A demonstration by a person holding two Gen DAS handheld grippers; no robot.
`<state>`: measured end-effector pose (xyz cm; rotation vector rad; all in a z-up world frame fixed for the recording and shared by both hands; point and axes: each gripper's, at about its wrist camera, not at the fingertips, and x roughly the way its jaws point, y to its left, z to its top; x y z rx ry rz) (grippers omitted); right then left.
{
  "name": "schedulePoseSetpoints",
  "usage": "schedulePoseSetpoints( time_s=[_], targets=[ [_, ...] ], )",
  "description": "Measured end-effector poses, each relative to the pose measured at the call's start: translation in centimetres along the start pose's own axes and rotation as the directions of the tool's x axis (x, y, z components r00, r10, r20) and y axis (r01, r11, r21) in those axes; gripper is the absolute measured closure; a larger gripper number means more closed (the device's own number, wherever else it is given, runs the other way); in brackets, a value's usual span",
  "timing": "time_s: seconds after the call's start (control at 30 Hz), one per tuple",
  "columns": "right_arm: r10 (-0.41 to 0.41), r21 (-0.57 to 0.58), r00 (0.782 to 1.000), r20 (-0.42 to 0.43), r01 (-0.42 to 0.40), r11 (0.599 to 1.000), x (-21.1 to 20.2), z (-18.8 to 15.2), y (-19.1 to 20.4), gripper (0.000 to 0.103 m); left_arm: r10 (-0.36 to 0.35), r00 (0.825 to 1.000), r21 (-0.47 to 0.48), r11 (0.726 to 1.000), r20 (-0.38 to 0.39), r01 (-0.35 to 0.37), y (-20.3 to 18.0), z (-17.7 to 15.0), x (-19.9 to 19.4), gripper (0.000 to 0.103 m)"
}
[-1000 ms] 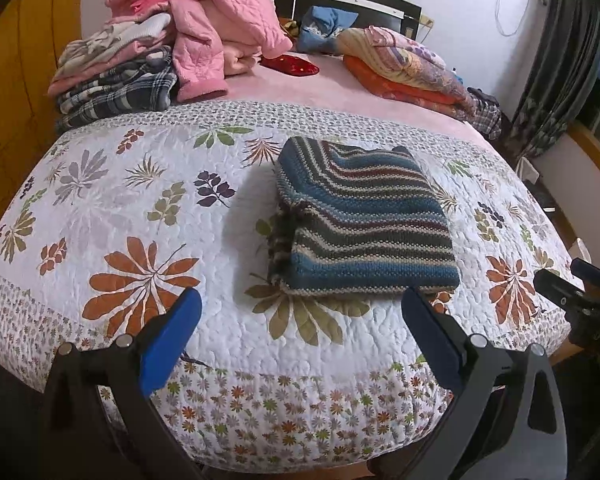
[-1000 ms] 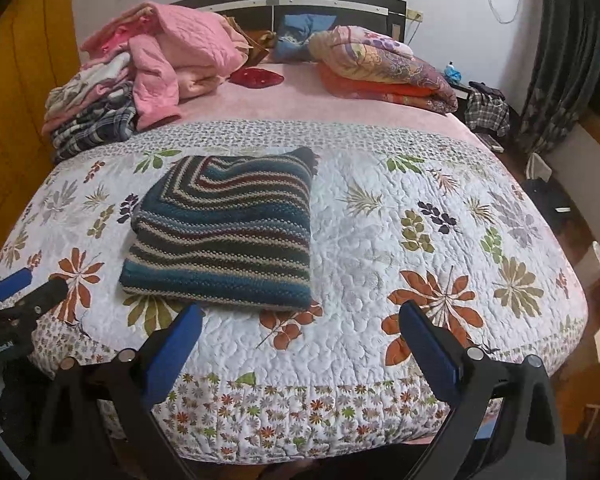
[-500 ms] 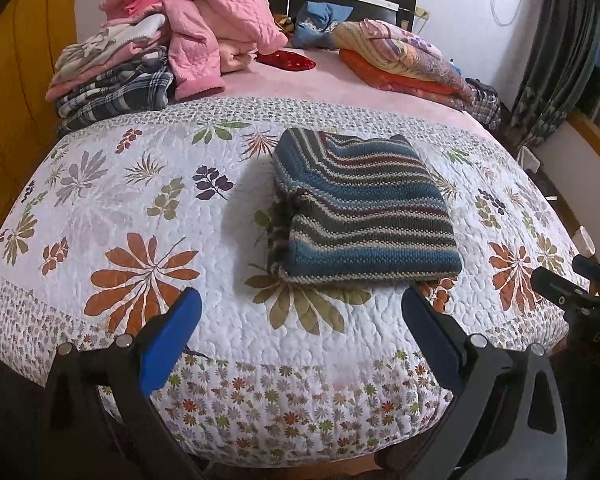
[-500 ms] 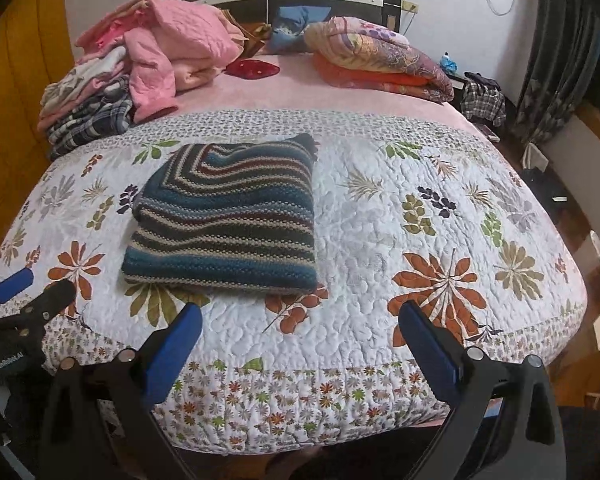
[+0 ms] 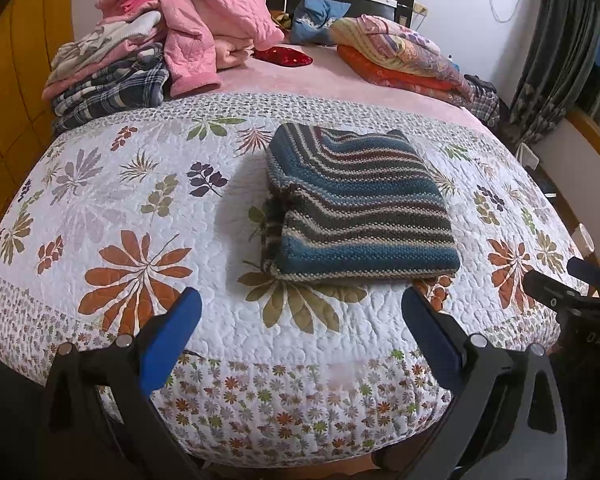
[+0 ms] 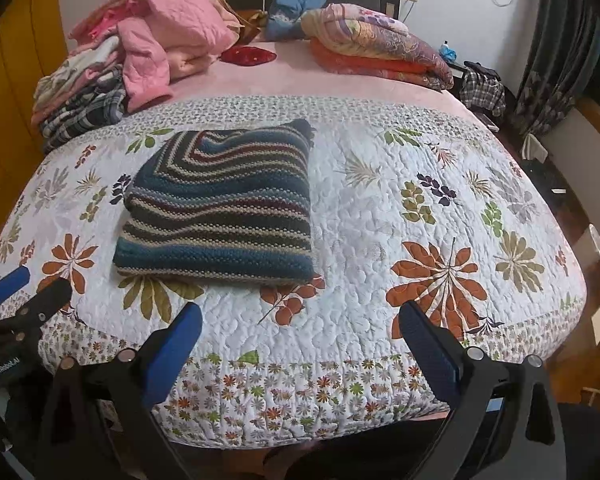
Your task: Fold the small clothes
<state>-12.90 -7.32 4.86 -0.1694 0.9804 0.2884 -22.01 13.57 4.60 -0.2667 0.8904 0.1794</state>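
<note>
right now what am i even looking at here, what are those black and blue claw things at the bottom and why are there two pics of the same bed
Those claws are handheld grippers, not a robot arm: a person holds one in each hand, and each carries a wide-angle camera looking forward along its two fingers. So you get two pictures of one bed, one from the left gripper and one from the right gripper.

Each gripper also shows in the other's picture, at the side edge.

Both stand open and hold nothing.

On the floral quilt lies a striped knit sweater, already folded into a neat block. Farther back, near the headboard, is a pile of clothes with a pink quilted jacket on top, plus folded blankets on the other side.
</note>
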Motion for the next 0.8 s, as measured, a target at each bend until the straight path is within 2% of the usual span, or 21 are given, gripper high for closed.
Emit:
schedulePoseSetpoints(
  time_s=[0.17, 0.8],
  targets=[
    [0.023, 0.016, 1.000, -0.011, -0.023, 1.000, 0.26, 0.08, -0.46, 0.004, 0.001, 1.000, -0.001, 1.000, -0.006, -0.001, -0.06, -0.06, 0.22, 0.004],
    [0.009, 0.011, 1.000, -0.013, -0.009, 1.000, 0.52, 0.20, -0.62, 0.004, 0.002, 1.000, 0.007, 1.000, -0.004, -0.002, -0.08, -0.14, 0.31, 0.004]
  ],
)
